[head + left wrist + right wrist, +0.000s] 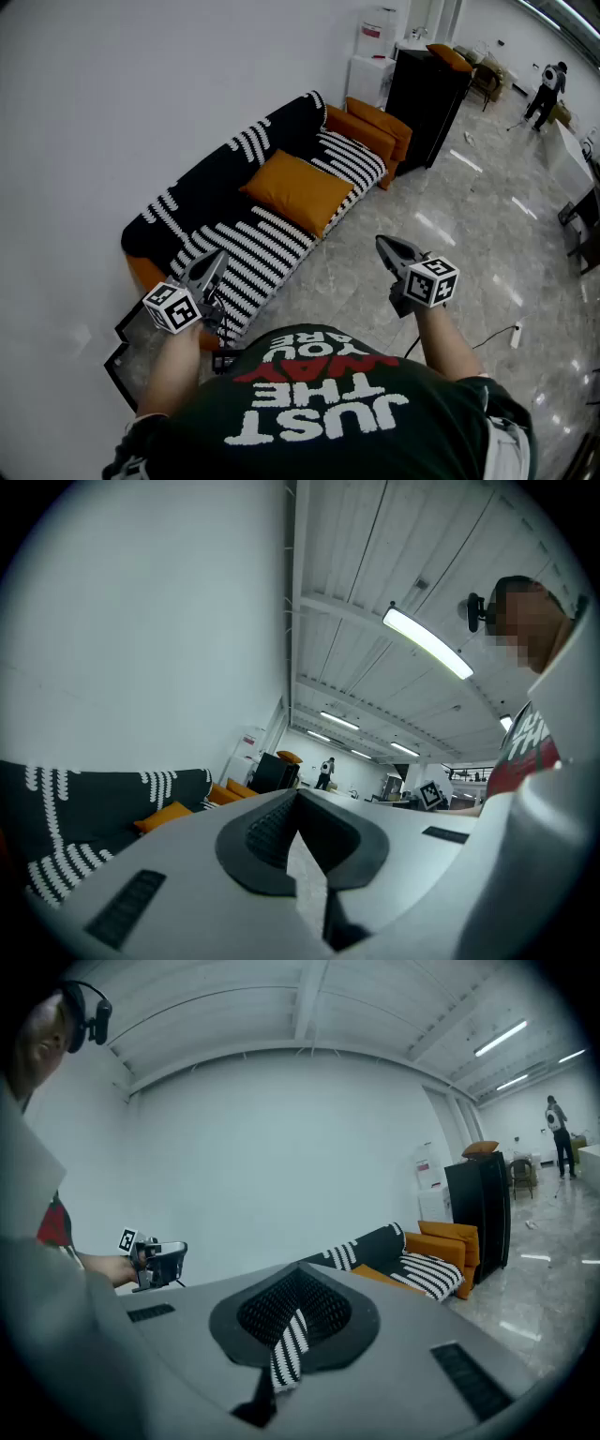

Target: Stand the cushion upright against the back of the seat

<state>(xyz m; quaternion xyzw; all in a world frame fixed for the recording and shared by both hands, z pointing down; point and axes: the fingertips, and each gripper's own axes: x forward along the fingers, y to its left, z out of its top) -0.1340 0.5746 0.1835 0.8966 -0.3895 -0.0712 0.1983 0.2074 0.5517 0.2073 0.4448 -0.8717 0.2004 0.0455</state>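
The orange cushion (298, 192) lies on the seat of a sofa (234, 159) draped in a black-and-white striped throw, its far edge close to the backrest. Both grippers hover over the floor in front of the sofa, well short of the cushion. My left gripper (219, 256) is near the sofa's near end, with its jaws together and nothing between them. My right gripper (382, 243) hangs over bare floor to the right, also shut and empty. The left gripper view shows the cushion (164, 816) small and far to the left of the closed left gripper (298, 799). The right gripper (298, 1279) points toward the sofa.
An orange armchair (375, 131) stands at the sofa's far end, with a black cabinet (427, 89) and a white dispenser (373, 52) behind it. A dark-framed glass panel (127, 342) lies by the sofa's near end. A cable and power strip (514, 335) lie on the floor at right. A person (546, 89) stands far off.
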